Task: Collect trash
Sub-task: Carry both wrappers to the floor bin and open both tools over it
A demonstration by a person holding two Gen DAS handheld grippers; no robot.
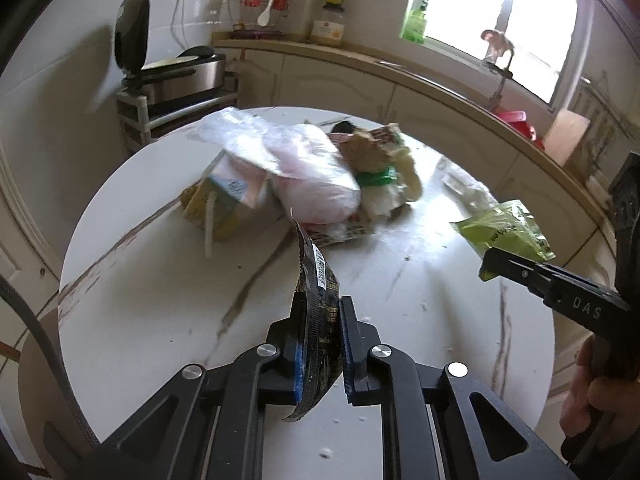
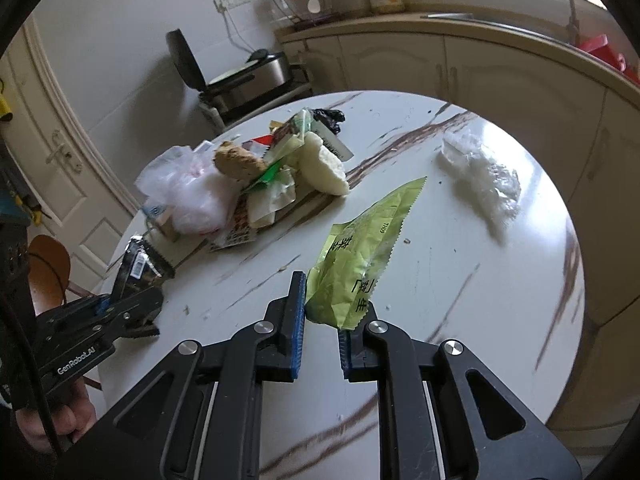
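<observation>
Left tool (image 1: 320,344) pinches a dark wrapper (image 1: 318,312), its print blurred; right tool (image 2: 322,320) pinches a green packet (image 2: 356,256).

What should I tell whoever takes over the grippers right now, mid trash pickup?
Left gripper: shut on the black wrapper, lifted off the table.
Right gripper: shut on the green wrapper, also held up.
Trash pile: at the table's far side.
Clear plastic: lies alone, right of the pile.
Done: two wrappers picked up.
Left: add both to the trash, then fetch the clear plastic. No bin is in view.
</observation>
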